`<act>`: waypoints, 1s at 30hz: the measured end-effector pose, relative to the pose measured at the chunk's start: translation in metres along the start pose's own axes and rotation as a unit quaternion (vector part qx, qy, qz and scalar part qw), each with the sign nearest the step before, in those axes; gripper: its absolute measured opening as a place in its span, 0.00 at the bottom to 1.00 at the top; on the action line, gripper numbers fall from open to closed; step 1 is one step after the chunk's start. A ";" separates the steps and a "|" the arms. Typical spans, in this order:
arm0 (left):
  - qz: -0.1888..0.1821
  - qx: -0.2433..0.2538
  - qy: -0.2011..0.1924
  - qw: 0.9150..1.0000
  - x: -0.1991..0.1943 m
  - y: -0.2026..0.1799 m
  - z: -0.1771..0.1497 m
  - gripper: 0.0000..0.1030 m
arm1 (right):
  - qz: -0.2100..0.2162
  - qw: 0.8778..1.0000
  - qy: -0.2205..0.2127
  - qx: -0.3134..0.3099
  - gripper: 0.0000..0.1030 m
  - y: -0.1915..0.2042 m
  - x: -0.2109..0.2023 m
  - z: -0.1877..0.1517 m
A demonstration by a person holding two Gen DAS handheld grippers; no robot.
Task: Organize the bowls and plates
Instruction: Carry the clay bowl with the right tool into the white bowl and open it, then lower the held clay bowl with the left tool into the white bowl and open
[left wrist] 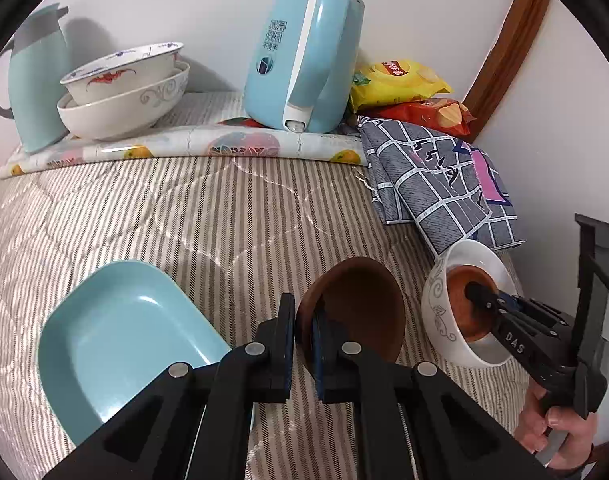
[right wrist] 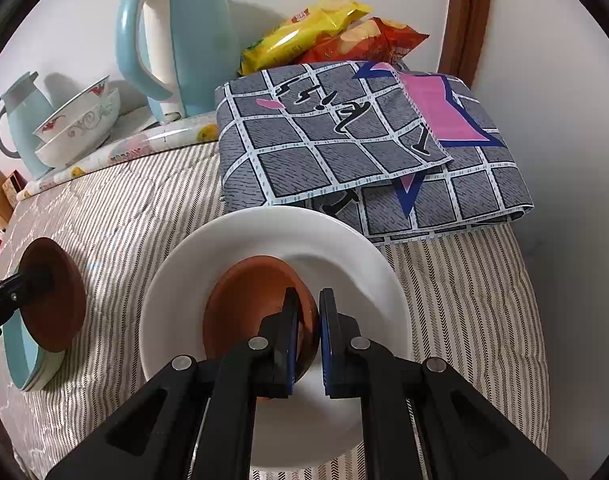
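Two brown bowls are in play. The left gripper (left wrist: 302, 344) is clamped on the rim of the larger brown bowl (left wrist: 356, 304), one pad inside, one outside, holding it tilted just beside the light blue plate (left wrist: 124, 344) on the striped bedding (left wrist: 184, 208). In the right wrist view that bowl sits low over the plate's edge; whether it touches, I cannot tell.

Over on the right, the right gripper (right wrist: 306, 340) pinches the near rim of the small brown bowl (right wrist: 248, 304), which sits inside the white bowl (right wrist: 264, 240). Grip closed on that rim, no doubt about it.

Handling: these brown bowls look like stiff, thin-walled wood or clay, probably light, so a rim pinch should carry them. The smooth surface may slip under a one-sided hold, and the bowl will want to swing down from the pinch point. The white bowl looks ceramic, heavier and chippable, so setting down gently matters. The soft bedding gives no firm base; anything set on it may tip.

Further back stands a stack of two patterned bowls (left wrist: 124, 88) beside a blue kettle (left wrist: 304, 60) and a pale jug (left wrist: 32, 80), with a checked cloth (right wrist: 364, 140) and snack bags (right wrist: 324, 32) near the wall.
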State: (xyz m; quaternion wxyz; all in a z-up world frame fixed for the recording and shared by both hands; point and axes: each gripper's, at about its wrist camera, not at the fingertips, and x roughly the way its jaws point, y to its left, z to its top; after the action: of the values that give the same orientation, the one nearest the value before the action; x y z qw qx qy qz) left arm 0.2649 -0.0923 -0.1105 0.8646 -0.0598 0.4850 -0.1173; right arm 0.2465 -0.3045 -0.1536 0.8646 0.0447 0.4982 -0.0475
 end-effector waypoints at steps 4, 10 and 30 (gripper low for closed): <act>0.001 0.003 -0.001 1.000 -0.001 -0.001 0.000 0.08 | -0.005 1.000 0.017 -0.013 0.10 0.001 0.005 0.001; -0.001 0.005 -0.004 1.000 -0.005 -0.003 0.000 0.08 | -0.015 0.999 0.024 -0.022 0.11 0.000 0.003 0.001; -0.019 0.021 -0.024 0.999 -0.033 -0.036 -0.005 0.08 | -0.025 0.999 -0.028 -0.004 0.27 -0.025 -0.067 -0.015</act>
State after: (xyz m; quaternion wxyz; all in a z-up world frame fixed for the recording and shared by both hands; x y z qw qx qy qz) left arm 0.2388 -0.1179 -0.0778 0.8745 -0.0533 0.4606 -0.1422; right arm 0.1971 -0.3248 -0.1038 0.8768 0.0275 0.4753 -0.0682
